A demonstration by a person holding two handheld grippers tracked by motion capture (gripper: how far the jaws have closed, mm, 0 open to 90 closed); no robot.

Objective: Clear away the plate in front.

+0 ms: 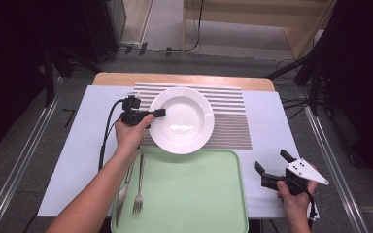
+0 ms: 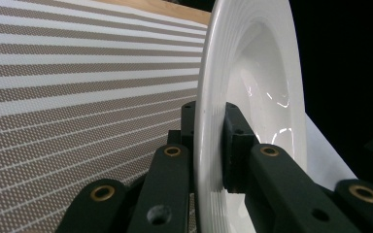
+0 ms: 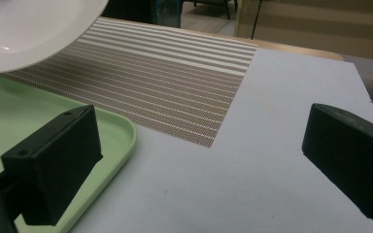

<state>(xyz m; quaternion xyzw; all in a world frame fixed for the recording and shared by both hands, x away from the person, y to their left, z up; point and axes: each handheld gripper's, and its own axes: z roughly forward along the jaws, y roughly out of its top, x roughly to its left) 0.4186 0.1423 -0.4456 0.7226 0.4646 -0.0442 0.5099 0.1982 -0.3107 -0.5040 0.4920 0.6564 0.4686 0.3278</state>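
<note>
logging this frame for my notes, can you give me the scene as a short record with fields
work in hand: left hand-held gripper clamps the rim of the white plate
grip: one jaw on each face of the rim, seen close in the left gripper view
plate position: over the striped placemat, near edge close to the green tray
right hand-held gripper: jaws open, nothing between them, beside the tray's right edge
on tray: fork and knife at its left side
surface: table with a pale cover

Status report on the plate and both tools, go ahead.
Left tool shut on white plate rim. Right tool open, holding nothing. Plate over striped mat, overlapping green tray.
</note>
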